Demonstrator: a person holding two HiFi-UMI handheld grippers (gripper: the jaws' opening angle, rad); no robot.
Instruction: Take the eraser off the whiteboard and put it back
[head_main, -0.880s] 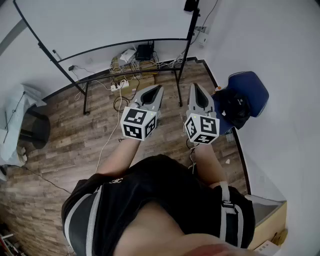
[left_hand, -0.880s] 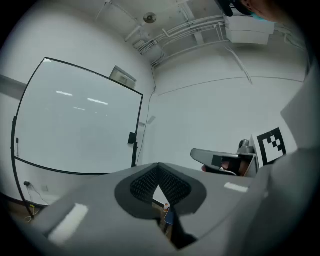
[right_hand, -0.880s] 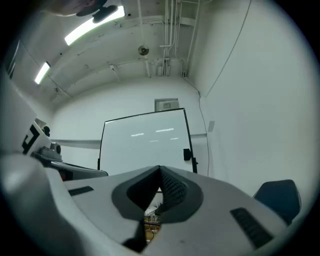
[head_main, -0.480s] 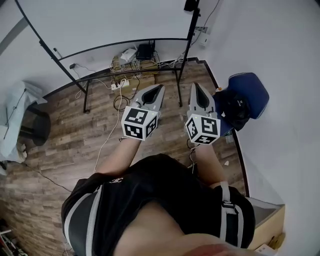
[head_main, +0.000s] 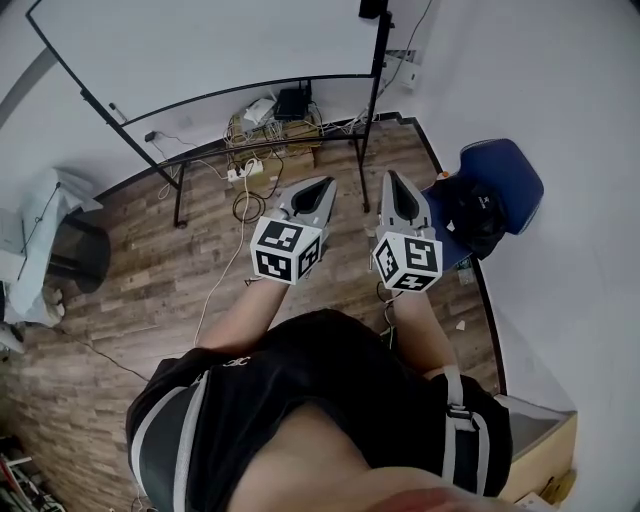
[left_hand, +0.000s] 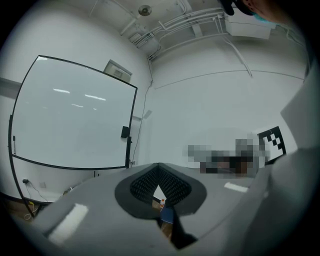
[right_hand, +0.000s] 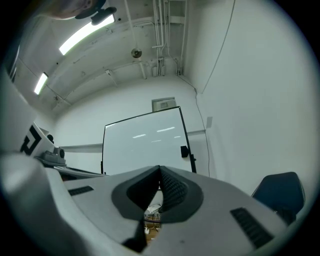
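The whiteboard (head_main: 200, 50) stands on a black frame ahead of me, some way off. A small black eraser (head_main: 374, 10) clings to its right edge, and it also shows as a dark block on the board's right rim in the left gripper view (left_hand: 124, 132) and the right gripper view (right_hand: 184, 151). My left gripper (head_main: 325, 183) and right gripper (head_main: 390, 175) are held side by side in front of my body, pointing at the board and well short of it. Both are shut with nothing between the jaws; the tips meet in the left gripper view (left_hand: 158, 165) and the right gripper view (right_hand: 160, 168).
A blue chair (head_main: 500, 190) with a dark bag on it stands at the right by the white wall. Cables and a power strip (head_main: 262, 130) lie on the wood floor under the board. A black round stand (head_main: 75, 255) is at the left, a wooden box (head_main: 545, 450) at lower right.
Both grippers stay shut and side by side. The head view has shifted slightly, so the board and floor sit a little lower and the grippers a little to the right.
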